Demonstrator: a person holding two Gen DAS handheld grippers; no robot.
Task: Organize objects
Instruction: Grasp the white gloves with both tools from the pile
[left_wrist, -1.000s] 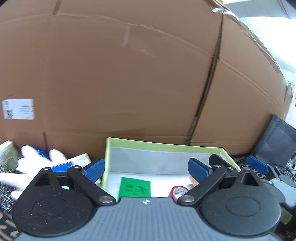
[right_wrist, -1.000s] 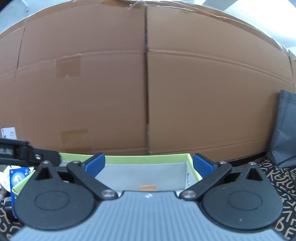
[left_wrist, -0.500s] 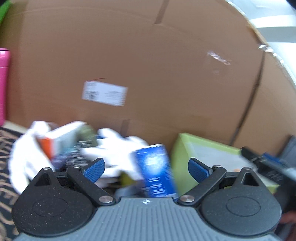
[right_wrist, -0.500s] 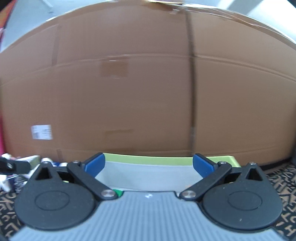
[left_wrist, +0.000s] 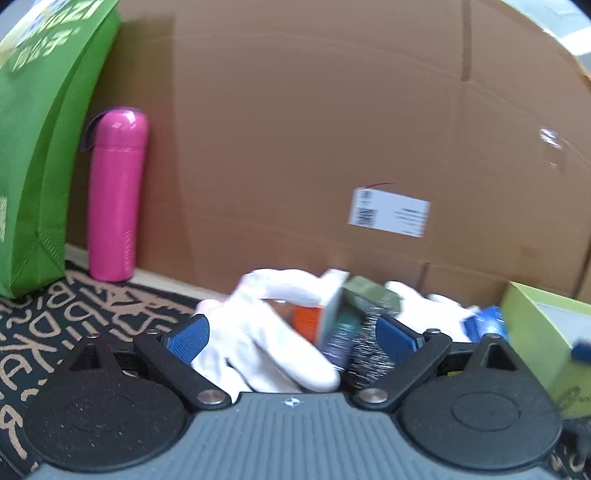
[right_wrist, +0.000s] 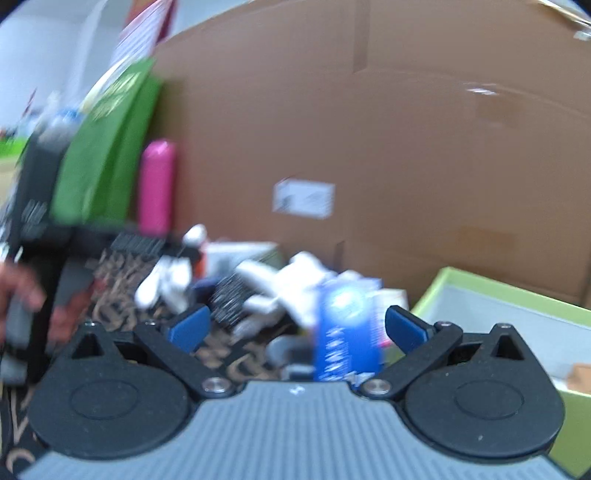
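Both grippers stood with their jaws wide apart and nothing between the pads. The left gripper (left_wrist: 291, 338) faced a loose heap on the patterned mat (left_wrist: 74, 314), in front of the big cardboard box (left_wrist: 314, 129): a white glove (left_wrist: 258, 332) draped at the front, a small carton (left_wrist: 332, 317) tilted against it, and something dark and bristly (left_wrist: 369, 358), perhaps a brush, just beside the carton. The right gripper (right_wrist: 295, 328) pointed at a blue packet (right_wrist: 345, 332) standing near the green tray (right_wrist: 535, 321), to that gripper's right. The glove looked soft and limp, so it would likely sag and trail; a pinch on a bunched fold seemed safest. The carton appeared light and stiff, best taken across its narrow faces, though a hard squeeze might dent it. The blue packet seemed light and possibly glossy, so a grip low across its flat sides might keep it from slipping or toppling. Motion blur hid the finer detail of the heap.
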